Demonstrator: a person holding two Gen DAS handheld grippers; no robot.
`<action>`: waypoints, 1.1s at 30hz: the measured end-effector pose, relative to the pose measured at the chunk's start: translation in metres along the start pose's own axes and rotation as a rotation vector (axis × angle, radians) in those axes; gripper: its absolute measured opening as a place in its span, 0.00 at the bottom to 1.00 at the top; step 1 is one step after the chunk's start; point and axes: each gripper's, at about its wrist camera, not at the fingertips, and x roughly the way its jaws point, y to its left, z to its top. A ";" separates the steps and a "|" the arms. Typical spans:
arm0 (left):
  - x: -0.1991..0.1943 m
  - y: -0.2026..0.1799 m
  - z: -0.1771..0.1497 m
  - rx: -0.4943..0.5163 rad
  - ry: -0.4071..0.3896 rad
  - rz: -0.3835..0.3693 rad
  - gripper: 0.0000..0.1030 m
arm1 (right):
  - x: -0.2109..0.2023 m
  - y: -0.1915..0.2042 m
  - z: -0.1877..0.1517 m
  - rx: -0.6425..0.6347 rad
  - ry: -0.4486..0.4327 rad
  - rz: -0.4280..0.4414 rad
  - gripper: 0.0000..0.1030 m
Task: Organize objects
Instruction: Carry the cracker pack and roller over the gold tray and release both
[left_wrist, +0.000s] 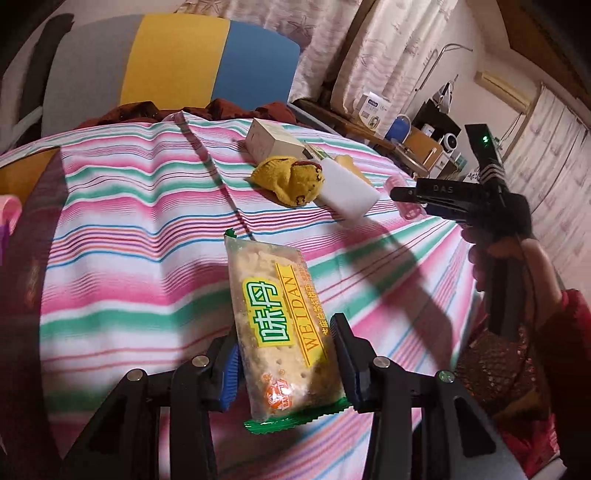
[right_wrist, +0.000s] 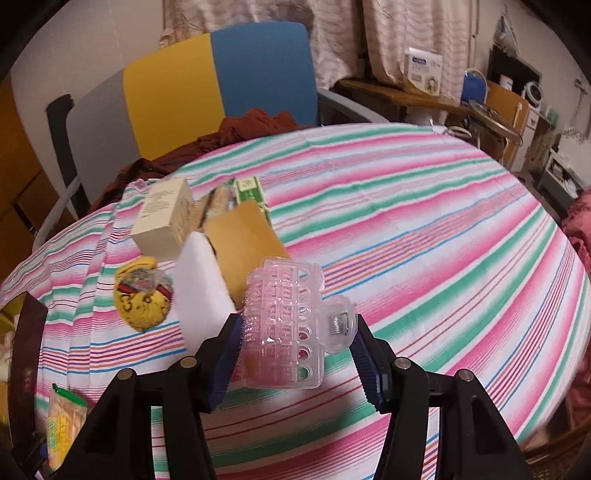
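1. A tablecloth (left_wrist: 122, 221) striped in pink, white, green and blue covers the table.
2. The cracker packet (left_wrist: 275, 325) is clear with green crimped ends, a yellow label edged in green, an orange-yellow side band and an orange-red logo.
3. The hair clip (right_wrist: 291, 328) is transparent pale pink with a silver spring.
4. A mustard-yellow knitted sock (left_wrist: 291, 177) carries red and dark markings.
5. The sponge block (right_wrist: 201, 291) is plain white; the small box (right_wrist: 164, 218) is cream.
6. Chair back (right_wrist: 218, 85): grey, yellow and blue panels.
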 end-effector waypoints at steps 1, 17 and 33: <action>-0.006 0.001 -0.002 0.000 -0.008 -0.005 0.43 | -0.003 0.002 -0.001 -0.009 -0.012 0.001 0.57; -0.081 0.020 -0.012 0.003 -0.117 0.006 0.43 | -0.026 0.051 -0.010 -0.215 -0.134 0.012 0.57; -0.178 0.109 -0.027 -0.174 -0.291 0.176 0.43 | -0.089 0.205 -0.063 -0.364 -0.111 0.398 0.57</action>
